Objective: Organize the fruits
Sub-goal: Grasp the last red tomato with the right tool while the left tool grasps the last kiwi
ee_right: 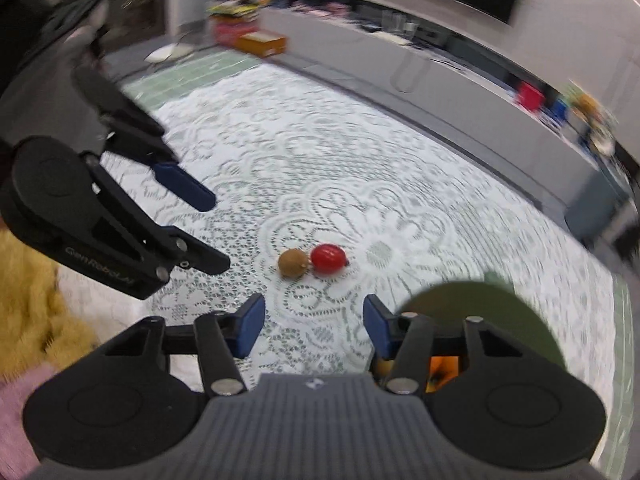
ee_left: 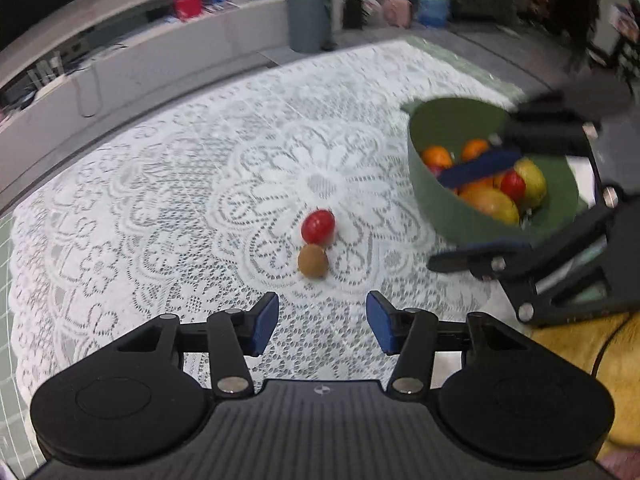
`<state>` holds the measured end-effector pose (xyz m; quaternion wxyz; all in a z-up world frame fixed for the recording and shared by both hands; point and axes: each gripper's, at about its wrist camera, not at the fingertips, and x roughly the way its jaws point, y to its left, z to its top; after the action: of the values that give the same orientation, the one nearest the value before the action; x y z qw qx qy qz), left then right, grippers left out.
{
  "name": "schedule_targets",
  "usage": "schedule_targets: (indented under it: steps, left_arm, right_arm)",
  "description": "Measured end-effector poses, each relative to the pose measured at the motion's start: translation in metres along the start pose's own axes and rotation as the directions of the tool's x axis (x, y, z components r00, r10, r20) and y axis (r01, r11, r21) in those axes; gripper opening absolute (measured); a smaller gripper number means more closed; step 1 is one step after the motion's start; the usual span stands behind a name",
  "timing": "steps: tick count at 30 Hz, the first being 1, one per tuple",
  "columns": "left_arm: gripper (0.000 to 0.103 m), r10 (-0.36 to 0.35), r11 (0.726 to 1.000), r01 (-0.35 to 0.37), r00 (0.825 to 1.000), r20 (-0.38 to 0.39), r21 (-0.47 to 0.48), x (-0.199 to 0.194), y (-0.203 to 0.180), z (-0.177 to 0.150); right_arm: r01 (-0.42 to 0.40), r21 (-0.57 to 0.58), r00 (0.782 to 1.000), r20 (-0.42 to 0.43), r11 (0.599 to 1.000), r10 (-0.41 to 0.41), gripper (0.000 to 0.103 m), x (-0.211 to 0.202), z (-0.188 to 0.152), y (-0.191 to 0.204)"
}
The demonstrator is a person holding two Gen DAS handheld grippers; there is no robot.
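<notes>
A red fruit (ee_left: 318, 226) and a brown kiwi-like fruit (ee_left: 313, 261) lie touching on the lace cloth, just ahead of my left gripper (ee_left: 322, 308), which is open and empty. To the right stands a green bowl (ee_left: 440, 208) with several orange, yellow and red fruits inside. My right gripper (ee_left: 438, 220) hovers at the bowl's near rim, open, one blue pad over the fruits. In the right wrist view the brown fruit (ee_right: 293, 263) and red fruit (ee_right: 328, 258) lie ahead of the open, empty right gripper (ee_right: 313, 316). The bowl (ee_right: 480, 312) sits under its right finger, and the left gripper (ee_right: 214, 232) is at the left.
A white lace tablecloth (ee_left: 160, 208) covers the table. A long low grey cabinet (ee_left: 180, 52) runs behind it, with a grey bin (ee_left: 309, 18) and a water bottle (ee_left: 434, 2) beyond. A yellow fluffy fabric (ee_right: 28, 300) lies at the near table edge.
</notes>
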<state>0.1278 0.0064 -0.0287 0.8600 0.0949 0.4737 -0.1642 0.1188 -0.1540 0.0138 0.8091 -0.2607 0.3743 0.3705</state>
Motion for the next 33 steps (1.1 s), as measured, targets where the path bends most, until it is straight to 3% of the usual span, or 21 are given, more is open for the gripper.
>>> schedule_targets:
  steps: [11, 12, 20, 23, 33]
  left_arm:
    - [0.050, -0.032, 0.977, 0.062, 0.989, -0.147, 0.204, 0.044, -0.001, 0.010]
    - [0.049, -0.033, 0.973, 0.068, 0.987, -0.159, 0.220, 0.049, -0.002, 0.011]
    - [0.039, -0.030, 0.931, 0.099, 0.980, -0.195, 0.352, 0.073, -0.003, 0.016]
    - [0.037, -0.048, 0.929, 0.109, 0.983, -0.177, 0.353, 0.075, 0.000, 0.023]
    - [0.037, -0.159, 0.941, 0.206, 0.970, -0.185, 0.269, 0.088, 0.015, 0.036]
  right_arm:
    - [-0.152, -0.313, 0.976, -0.196, 0.938, 0.092, 0.042, 0.064, 0.036, -0.013]
    - [-0.169, -0.332, 0.972, -0.210, 0.928, 0.102, 0.038, 0.069, 0.039, -0.015]
    - [-0.269, -0.523, 0.943, -0.316, 0.809, 0.109, 0.037, 0.111, 0.048, -0.020]
    - [-0.303, -0.554, 0.932, -0.343, 0.775, 0.118, 0.037, 0.122, 0.050, -0.024]
    - [-0.381, -0.564, 0.909, -0.372, 0.733, 0.187, 0.033, 0.141, 0.061, -0.029]
